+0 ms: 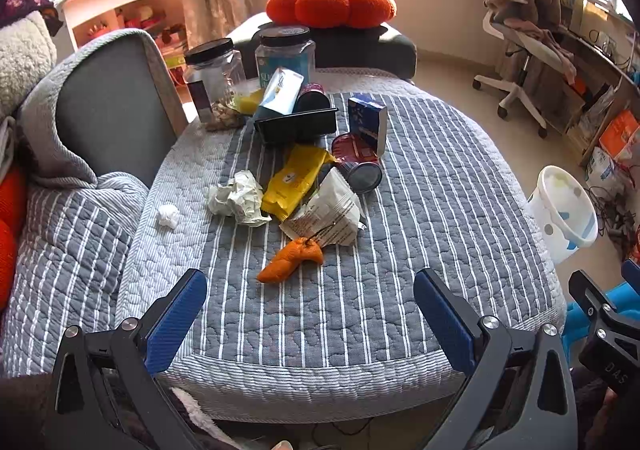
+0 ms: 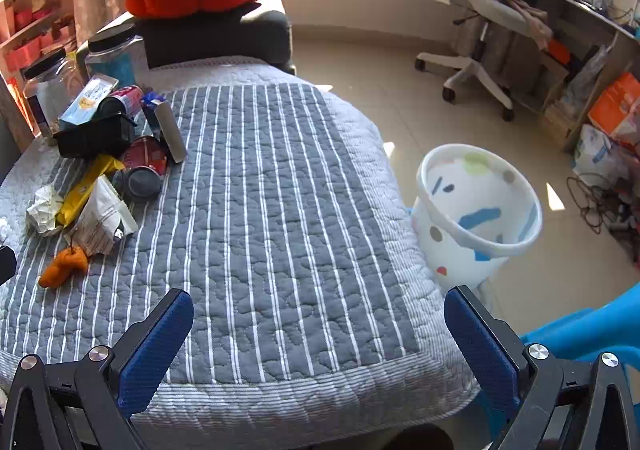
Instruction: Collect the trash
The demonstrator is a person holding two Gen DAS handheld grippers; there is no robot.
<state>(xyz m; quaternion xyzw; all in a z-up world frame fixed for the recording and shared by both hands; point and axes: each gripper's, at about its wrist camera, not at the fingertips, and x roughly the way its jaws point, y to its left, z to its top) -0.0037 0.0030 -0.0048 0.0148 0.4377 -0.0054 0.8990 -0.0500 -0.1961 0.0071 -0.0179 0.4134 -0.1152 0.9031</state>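
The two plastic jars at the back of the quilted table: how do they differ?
The left jar is clear and mostly empty, with only a low layer of something at the bottom; the right jar carries a blue label that hides its contents. The left jar stands nearer the grey chair back, the right jar nearer the orange cushion. Both stand upright with black lids on.
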